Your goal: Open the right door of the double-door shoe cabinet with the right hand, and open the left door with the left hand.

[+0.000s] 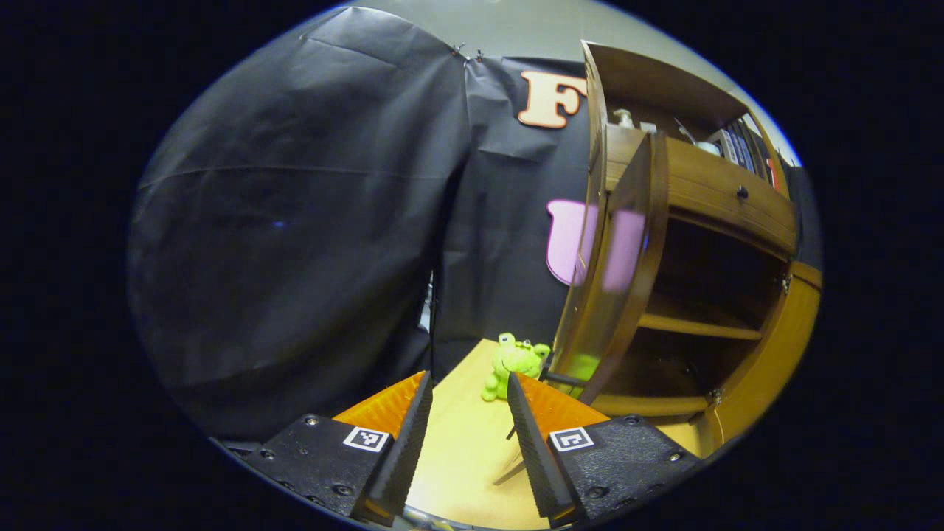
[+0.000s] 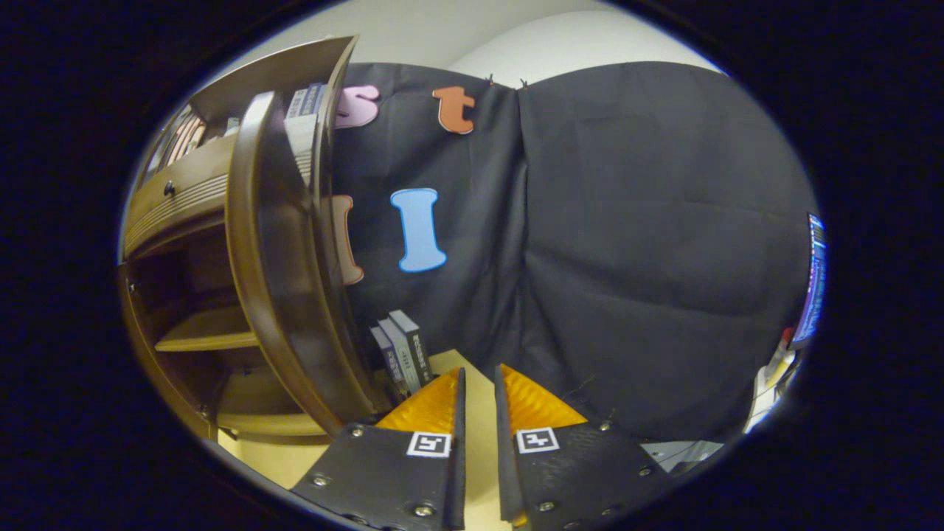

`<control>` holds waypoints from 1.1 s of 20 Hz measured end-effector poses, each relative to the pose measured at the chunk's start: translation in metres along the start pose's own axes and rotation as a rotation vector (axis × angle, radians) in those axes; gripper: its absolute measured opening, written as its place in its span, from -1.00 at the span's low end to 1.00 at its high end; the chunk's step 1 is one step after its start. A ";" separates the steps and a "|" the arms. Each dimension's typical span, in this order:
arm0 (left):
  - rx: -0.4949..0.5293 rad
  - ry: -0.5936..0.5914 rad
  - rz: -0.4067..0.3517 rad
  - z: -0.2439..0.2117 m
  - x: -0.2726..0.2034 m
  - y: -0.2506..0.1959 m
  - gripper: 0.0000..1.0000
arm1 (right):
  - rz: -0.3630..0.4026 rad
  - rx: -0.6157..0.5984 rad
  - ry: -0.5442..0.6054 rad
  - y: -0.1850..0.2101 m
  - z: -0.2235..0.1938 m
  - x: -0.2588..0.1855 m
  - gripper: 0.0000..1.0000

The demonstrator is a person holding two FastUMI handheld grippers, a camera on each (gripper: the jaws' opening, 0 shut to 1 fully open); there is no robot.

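Shoe cabinet of glossy brown wood, both curved glass-panel doors swung open: left door, right door. Left gripper released, ribbed black pads wide apart, holding nothing. Right gripper nearly closed, narrow gap, empty. Fuzzy green plush frog on yellow tabletop near left door. Upright books beside right door.

The left door hides part of the shelves; items atop the cabinet stay indistinct.
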State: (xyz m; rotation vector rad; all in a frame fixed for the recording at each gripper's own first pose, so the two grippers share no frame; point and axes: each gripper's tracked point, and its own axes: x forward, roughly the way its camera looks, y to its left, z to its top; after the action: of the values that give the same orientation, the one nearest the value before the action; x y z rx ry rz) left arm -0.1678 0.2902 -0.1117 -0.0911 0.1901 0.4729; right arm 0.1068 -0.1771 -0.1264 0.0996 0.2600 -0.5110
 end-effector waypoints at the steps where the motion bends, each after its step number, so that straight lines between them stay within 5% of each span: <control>1: 0.007 -0.025 0.008 0.015 -0.003 0.000 0.36 | -0.004 -0.003 -0.021 -0.002 0.011 0.000 -0.63; 2: 0.021 -0.047 0.015 0.026 -0.004 0.000 0.22 | -0.010 -0.008 -0.045 -0.004 0.023 -0.003 -0.63; 8: 0.048 -0.156 0.030 0.105 -0.011 -0.021 0.22 | -0.007 -0.012 -0.178 -0.003 0.092 -0.025 -0.64; 9: 0.054 -0.183 0.033 0.118 -0.013 -0.024 0.35 | -0.003 -0.019 -0.201 -0.001 0.102 -0.030 -0.64; 10: 0.064 -0.211 0.041 0.135 -0.015 -0.025 0.22 | 0.004 -0.032 -0.228 0.002 0.115 -0.036 -0.64; 13: 0.093 -0.295 0.047 0.178 -0.023 -0.034 0.25 | 0.032 -0.080 -0.290 0.016 0.142 -0.052 -0.64; 22: 0.063 -0.371 -0.133 0.228 -0.036 -0.118 0.22 | 0.294 -0.058 -0.383 0.113 0.210 -0.095 -0.64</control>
State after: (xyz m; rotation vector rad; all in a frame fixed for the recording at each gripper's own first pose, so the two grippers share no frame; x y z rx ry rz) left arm -0.1089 0.1996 0.1235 0.0463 -0.1645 0.3430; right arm 0.1289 -0.0676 0.1044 -0.0177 -0.1149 -0.2220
